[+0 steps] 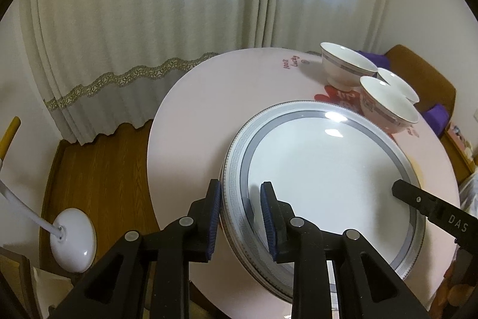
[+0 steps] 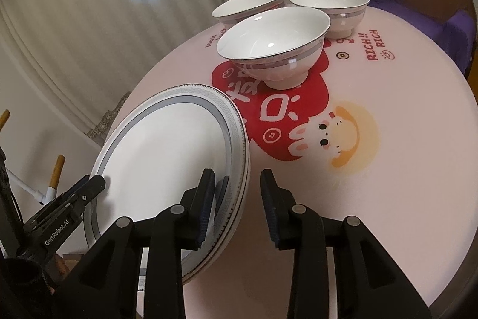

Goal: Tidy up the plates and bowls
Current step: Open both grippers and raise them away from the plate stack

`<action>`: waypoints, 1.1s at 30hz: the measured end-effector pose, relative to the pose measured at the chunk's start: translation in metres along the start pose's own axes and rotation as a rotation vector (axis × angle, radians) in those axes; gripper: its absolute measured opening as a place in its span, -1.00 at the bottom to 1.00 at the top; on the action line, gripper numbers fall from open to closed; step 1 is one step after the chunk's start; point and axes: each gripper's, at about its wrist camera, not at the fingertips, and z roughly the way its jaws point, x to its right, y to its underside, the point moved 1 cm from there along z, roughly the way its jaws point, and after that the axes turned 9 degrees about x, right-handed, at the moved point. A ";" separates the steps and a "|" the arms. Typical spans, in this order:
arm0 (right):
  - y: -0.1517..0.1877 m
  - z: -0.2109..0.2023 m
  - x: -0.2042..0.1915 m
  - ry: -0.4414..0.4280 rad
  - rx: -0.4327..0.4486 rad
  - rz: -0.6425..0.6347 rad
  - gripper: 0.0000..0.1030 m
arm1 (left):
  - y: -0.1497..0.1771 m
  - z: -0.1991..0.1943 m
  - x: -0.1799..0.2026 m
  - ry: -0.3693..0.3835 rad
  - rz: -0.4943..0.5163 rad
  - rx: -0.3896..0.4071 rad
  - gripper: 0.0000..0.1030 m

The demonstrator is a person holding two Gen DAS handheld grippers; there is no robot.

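Left hand-held gripper [image 1: 241, 196] parted astride plate stack [image 1: 328, 163] rim, right hand-held gripper [image 2: 238, 184] likewise, jaws apart

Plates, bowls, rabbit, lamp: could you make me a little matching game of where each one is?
Things:
1. plates
2. bowls
3. rabbit
4. lamp

Places:
A. on the floor beside the table
B. printed on the tablecloth
C. stacked at the near table edge, between both grippers
D. standing at the far side of the table

Pairs: 1-C, 2-D, 3-B, 4-A
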 end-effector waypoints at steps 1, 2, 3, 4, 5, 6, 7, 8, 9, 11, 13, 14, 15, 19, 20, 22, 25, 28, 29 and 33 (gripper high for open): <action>0.001 -0.001 0.000 0.003 -0.001 -0.001 -0.35 | -0.001 -0.002 0.001 -0.004 0.002 0.004 -0.50; 0.001 -0.001 0.000 0.007 -0.003 -0.002 -0.34 | -0.001 -0.005 0.001 -0.008 0.006 0.007 -0.45; 0.001 -0.004 0.000 0.014 -0.004 -0.004 -0.31 | -0.002 -0.007 0.002 -0.017 0.011 0.011 -0.25; 0.002 -0.007 -0.001 0.026 -0.005 -0.008 -0.26 | -0.003 -0.010 0.004 -0.026 0.019 0.018 -0.04; 0.002 -0.011 -0.003 0.033 0.000 -0.015 -0.24 | -0.004 -0.014 0.006 -0.033 0.024 0.032 0.01; 0.001 -0.015 -0.004 0.035 0.009 -0.022 -0.18 | -0.004 -0.018 0.009 -0.037 0.027 0.042 0.03; 0.001 -0.019 -0.005 0.041 0.021 -0.032 -0.14 | -0.005 -0.022 0.012 -0.038 0.032 0.051 0.04; -0.001 -0.024 -0.007 0.051 0.034 -0.042 -0.11 | -0.006 -0.026 0.016 -0.038 0.036 0.055 0.06; -0.002 -0.029 -0.008 0.056 0.045 -0.048 -0.06 | -0.006 -0.029 0.019 -0.035 0.039 0.058 0.11; -0.005 -0.040 -0.009 0.060 0.069 -0.055 0.01 | -0.008 -0.038 0.027 -0.028 0.047 0.072 0.16; -0.009 -0.050 -0.009 0.066 0.091 -0.059 0.05 | -0.011 -0.048 0.037 -0.010 0.059 0.092 0.22; -0.010 -0.054 -0.009 0.069 0.100 -0.062 0.06 | -0.011 -0.052 0.042 -0.005 0.063 0.099 0.24; -0.011 -0.059 -0.009 0.069 0.108 -0.065 0.10 | -0.013 -0.057 0.048 0.005 0.068 0.109 0.27; -0.021 -0.084 -0.008 0.079 0.162 -0.077 0.37 | -0.021 -0.075 0.066 0.056 0.085 0.146 0.48; -0.025 -0.092 -0.007 0.085 0.182 -0.080 0.39 | -0.024 -0.080 0.070 0.065 0.090 0.158 0.53; -0.031 -0.106 -0.004 0.094 0.214 -0.083 0.47 | -0.031 -0.087 0.079 0.086 0.096 0.181 0.79; -0.042 -0.118 0.000 0.108 0.247 -0.093 0.54 | -0.038 -0.095 0.088 0.105 0.108 0.209 0.86; -0.053 -0.125 0.004 0.112 0.264 -0.105 0.62 | -0.047 -0.095 0.099 0.137 0.125 0.219 0.88; -0.057 -0.127 0.006 0.113 0.270 -0.111 0.63 | -0.050 -0.095 0.100 0.143 0.130 0.222 0.88; -0.075 -0.129 0.016 0.117 0.289 -0.114 0.66 | -0.065 -0.083 0.116 0.151 0.177 0.224 0.89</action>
